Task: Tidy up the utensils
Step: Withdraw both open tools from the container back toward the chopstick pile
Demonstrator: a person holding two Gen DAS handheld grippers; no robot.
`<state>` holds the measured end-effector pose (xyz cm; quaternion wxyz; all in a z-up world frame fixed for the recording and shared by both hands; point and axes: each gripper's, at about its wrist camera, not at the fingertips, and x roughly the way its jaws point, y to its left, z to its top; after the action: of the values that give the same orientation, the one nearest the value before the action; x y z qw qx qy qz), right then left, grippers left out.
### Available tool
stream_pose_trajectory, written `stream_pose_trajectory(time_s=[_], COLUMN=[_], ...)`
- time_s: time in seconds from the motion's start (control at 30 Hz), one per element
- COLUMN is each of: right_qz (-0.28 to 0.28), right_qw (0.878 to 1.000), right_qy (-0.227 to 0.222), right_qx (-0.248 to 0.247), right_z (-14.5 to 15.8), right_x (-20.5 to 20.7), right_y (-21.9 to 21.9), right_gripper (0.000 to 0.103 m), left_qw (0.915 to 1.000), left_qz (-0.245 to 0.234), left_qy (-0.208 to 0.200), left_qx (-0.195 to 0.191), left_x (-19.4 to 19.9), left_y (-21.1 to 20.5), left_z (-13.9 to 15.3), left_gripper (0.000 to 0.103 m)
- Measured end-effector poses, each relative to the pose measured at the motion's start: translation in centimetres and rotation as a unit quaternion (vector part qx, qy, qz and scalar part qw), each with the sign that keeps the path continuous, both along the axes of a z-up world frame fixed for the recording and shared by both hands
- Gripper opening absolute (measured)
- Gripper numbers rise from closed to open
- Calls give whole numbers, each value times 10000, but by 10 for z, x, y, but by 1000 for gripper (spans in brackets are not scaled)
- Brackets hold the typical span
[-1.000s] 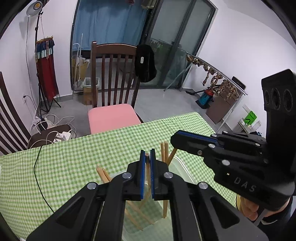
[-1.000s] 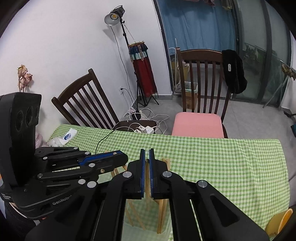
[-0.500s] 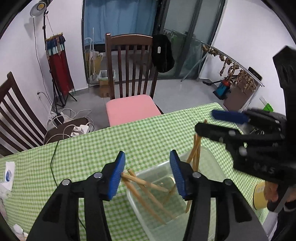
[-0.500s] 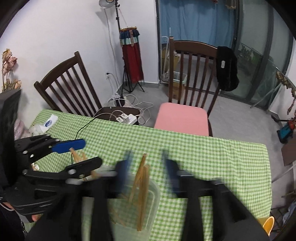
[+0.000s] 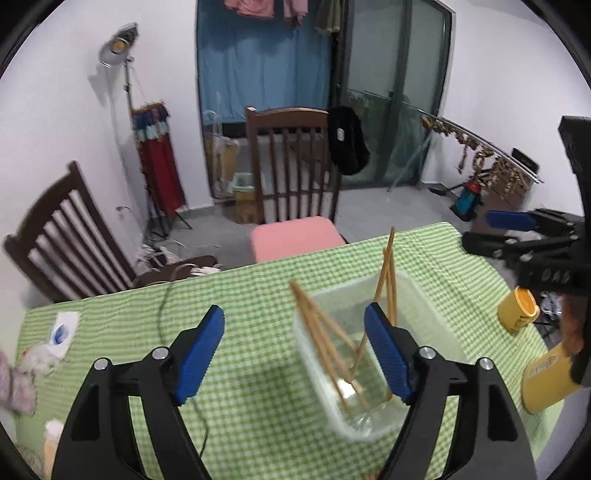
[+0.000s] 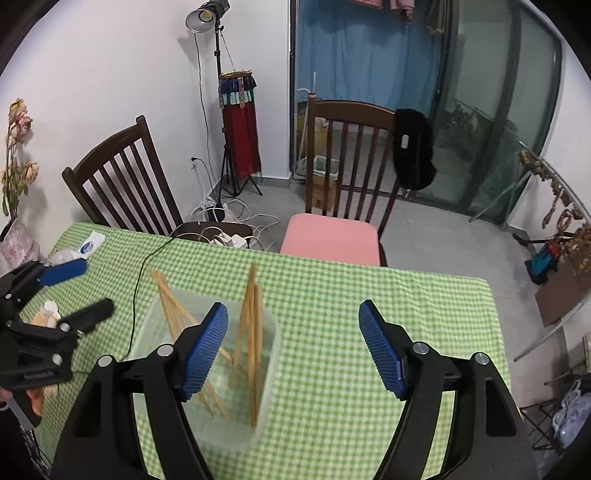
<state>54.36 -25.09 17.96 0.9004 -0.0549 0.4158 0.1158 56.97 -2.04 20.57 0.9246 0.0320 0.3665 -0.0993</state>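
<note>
We are holding both grippers above the clear tub (image 5: 369, 354): left gripper (image 5: 295, 354) and right gripper (image 6: 291, 347), jaws just opening, grasping nothing. Chopsticks (image 6: 253, 325) are leaning inside it on the green-checked table (image 6: 369, 295), long axes steeply tilted, tips pointing up over the rim.

Small white-walled dining rm, grey tile floor.
Studio lamp (image 6: 207, 16) lit at upper left, blue curtain (image 6: 365, 66) top centre w/ glass doors (image 6: 491, 122) to its right. Two dark wood chairs behind green-check table (image 6: 388, 295): pink-cushioned chair (image 6: 343, 177) mid-frame, slat-back chair (image 6: 122, 184) left. Cables (image 6: 236, 225) on floor btw them.
</note>
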Motion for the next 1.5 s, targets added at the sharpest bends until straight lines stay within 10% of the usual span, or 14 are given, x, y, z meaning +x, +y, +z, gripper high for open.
stream_pose_trajectory(time_s=[0.8, 1.5], right_qz=[7, -323], right_qw=[9879, 9830], right_qy=[-1554, -1802], right_qx=[7, -144], right_z=[-12, -146], right_x=[-213, -389], right_y=[1, 7], right_gripper=[86, 88], left_qw=[9865, 9723], left_qz=[513, 1157], left_qy=[-1554, -1965], left_qx=[-96, -508], left_x=[-259, -437], left_y=[19, 38], left_z=[-25, -164], left_gripper=[92, 95])
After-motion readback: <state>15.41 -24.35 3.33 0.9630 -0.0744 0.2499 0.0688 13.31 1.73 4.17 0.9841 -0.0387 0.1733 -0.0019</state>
